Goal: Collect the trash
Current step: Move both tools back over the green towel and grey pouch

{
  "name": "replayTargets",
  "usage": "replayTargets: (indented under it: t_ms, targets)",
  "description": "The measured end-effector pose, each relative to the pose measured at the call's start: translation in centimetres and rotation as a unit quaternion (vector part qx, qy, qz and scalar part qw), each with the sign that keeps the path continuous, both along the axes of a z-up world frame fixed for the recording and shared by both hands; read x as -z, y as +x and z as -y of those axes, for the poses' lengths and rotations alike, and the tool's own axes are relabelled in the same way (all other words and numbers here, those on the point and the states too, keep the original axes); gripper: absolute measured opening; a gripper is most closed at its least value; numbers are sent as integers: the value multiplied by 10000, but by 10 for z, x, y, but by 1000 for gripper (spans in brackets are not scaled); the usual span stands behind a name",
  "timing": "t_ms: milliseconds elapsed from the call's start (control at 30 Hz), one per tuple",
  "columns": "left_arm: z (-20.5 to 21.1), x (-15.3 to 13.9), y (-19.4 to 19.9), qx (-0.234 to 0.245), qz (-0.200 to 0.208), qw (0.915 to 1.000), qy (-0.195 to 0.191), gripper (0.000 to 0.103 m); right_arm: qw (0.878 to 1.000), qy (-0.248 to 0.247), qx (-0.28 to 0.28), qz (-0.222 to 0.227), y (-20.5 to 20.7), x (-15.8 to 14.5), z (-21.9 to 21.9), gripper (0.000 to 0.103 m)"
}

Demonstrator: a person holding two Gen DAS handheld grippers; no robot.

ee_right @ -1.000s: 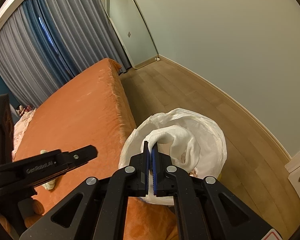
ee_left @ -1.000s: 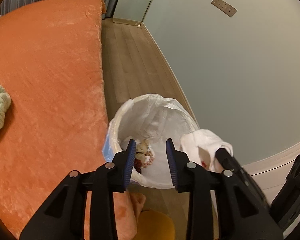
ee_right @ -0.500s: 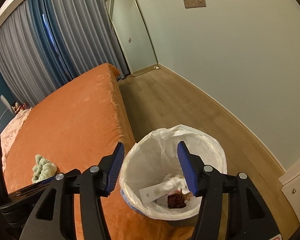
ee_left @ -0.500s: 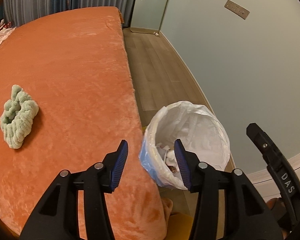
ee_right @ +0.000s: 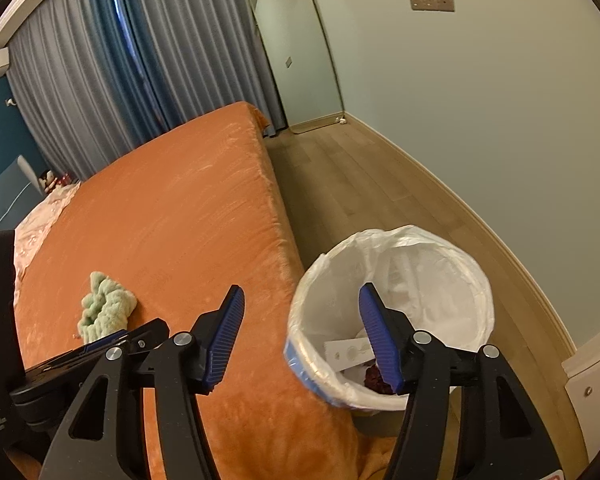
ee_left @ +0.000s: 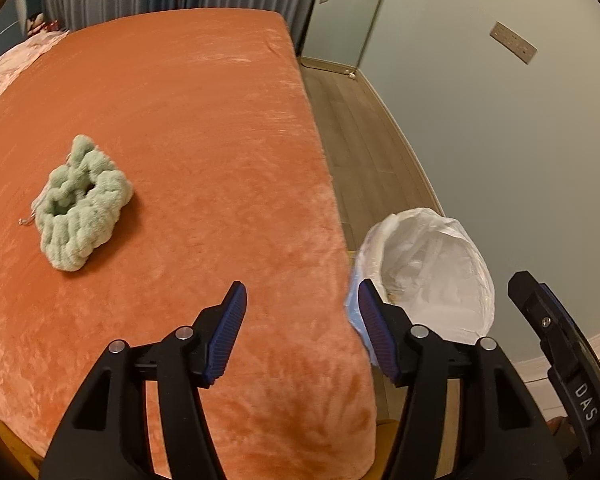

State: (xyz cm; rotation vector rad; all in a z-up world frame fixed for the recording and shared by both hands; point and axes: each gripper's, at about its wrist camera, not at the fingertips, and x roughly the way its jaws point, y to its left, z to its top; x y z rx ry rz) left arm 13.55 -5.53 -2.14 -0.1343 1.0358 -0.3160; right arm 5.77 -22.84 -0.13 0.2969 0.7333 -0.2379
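Green knitted cloth (ee_left: 82, 208) lay on the bed (ee_left: 204, 128); with left gripper (ee_left: 300, 324) and right gripper (ee_right: 300, 326) both wide and empty, a centred pinch before reaching the bin (ee_right: 452, 240) was advisable.

Two hand-held grippers: left hand-held gripper (ee_left: 300, 312), right hand-held gripper (ee_right: 300, 314), each with two blue-padded fingers. One bed (ee_left: 204, 128). One green knitted cloth (ee_left: 82, 210) on it. One trash bin (ee_right: 392, 312) with one white liner. One mirror (ee_right: 296, 52). One wall switch plate (ee_right: 432, 1).
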Motion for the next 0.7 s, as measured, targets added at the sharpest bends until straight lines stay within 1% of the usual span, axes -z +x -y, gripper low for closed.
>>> replayTargets:
  t_ms: [333, 433, 567, 700]
  targets:
    - [-75, 4, 2, -563, -3, 9984, 30, 56, 9980, -97, -598, -150, 18, 5, -74, 62]
    - [-93, 6, 3, -727, -31, 9974, 3, 56, 9972, -129, -720, -179, 21, 7, -93, 66]
    - [-118, 9, 2, -924, -64, 9957, -32, 57, 9955, -180, -896, -255, 26, 11, -115, 66]
    - [-142, 14, 1, -1114, -91, 9937, -38, 60, 9937, -208, -1048, -333, 30, 15, -137, 67]
